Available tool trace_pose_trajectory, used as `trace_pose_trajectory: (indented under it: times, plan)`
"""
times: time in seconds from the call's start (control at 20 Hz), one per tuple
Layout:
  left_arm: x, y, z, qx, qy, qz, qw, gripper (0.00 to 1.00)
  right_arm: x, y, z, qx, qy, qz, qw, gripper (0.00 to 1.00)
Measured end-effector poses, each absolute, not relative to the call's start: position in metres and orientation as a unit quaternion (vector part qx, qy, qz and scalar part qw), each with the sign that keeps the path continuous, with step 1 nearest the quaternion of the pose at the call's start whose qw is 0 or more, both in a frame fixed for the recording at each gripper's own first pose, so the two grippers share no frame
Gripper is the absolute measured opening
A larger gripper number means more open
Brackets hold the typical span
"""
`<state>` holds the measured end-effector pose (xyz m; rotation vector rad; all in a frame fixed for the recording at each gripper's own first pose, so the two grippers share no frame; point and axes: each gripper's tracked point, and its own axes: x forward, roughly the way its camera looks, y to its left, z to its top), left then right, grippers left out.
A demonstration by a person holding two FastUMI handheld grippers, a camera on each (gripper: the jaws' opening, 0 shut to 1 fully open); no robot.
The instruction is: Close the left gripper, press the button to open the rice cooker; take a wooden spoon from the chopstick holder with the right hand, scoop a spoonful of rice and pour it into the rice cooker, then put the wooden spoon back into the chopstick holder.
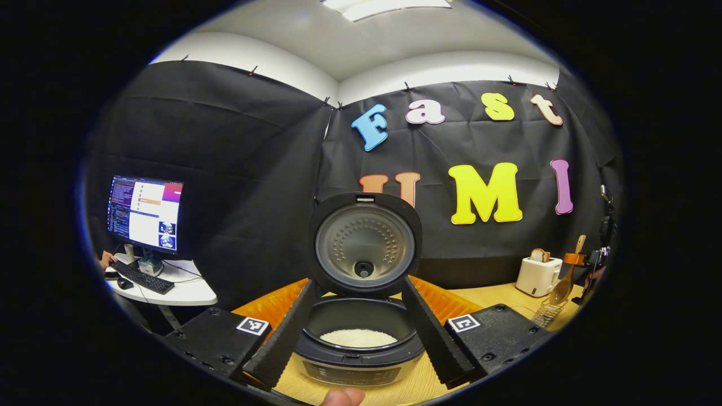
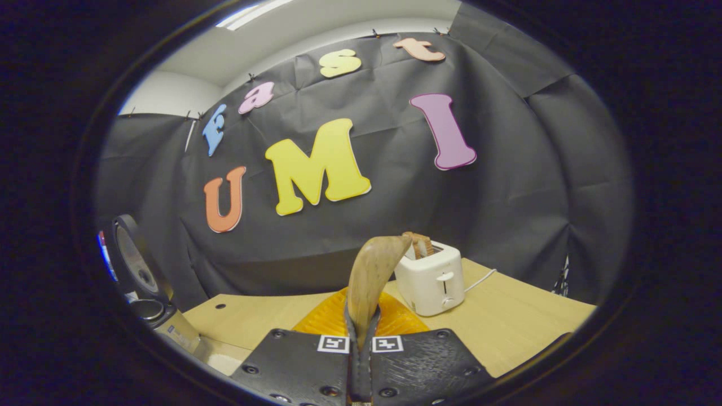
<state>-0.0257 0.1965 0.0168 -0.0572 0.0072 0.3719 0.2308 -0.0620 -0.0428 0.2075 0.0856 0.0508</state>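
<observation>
Your left hand-held gripper (image 1: 358, 330): spread wide, lower centre, framing the rice cooker (image 1: 361, 344).
Cooker: lid up, rice (image 1: 358, 338) inside.
Your right hand-held gripper (image 2: 361, 344): clenched on wooden spoon (image 2: 369, 276), bottom centre.

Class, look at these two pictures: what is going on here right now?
A person works two handheld grippers at a wooden table. The rice cooker stands open, lid up, rice inside, seen between the open left gripper fingers. The right gripper is shut on the wooden spoon, held up near the toaster.
</observation>
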Motion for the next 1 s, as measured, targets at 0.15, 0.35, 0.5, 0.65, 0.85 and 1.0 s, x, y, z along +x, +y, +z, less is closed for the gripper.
trace_pose_trajectory:
  times: [0.15, 0.35, 0.5, 0.65, 0.85, 1.0]
  plan:
    - [-0.025, 0.196, 0.017, -0.031, 0.003, 0.182, 0.983, 0.99, 0.23, -0.058, -0.06, 0.1, 0.055, 0.026, 0.993, 0.0]
    - [-0.029, 0.196, 0.011, -0.033, 0.002, 0.182, 0.983, 0.99, 0.227, -0.055, -0.073, 0.097, 0.061, 0.029, 0.993, 0.0]
    - [-0.029, 0.194, 0.013, -0.032, -0.001, 0.181, 0.983, 0.99, 0.228, -0.053, -0.081, 0.085, 0.062, 0.029, 0.994, 0.0]
    - [-0.029, 0.192, 0.013, -0.024, 0.003, 0.178, 0.984, 0.99, 0.225, -0.056, -0.09, 0.082, 0.071, 0.029, 0.994, 0.02]
    - [-0.03, 0.19, 0.014, -0.03, 0.001, 0.174, 0.984, 0.99, 0.225, -0.052, -0.106, 0.083, 0.087, 0.032, 0.992, 0.04]
    - [-0.031, 0.19, 0.016, -0.029, -0.001, 0.174, 0.984, 0.99, 0.224, -0.052, -0.112, 0.09, 0.094, 0.032, 0.991, 0.06]
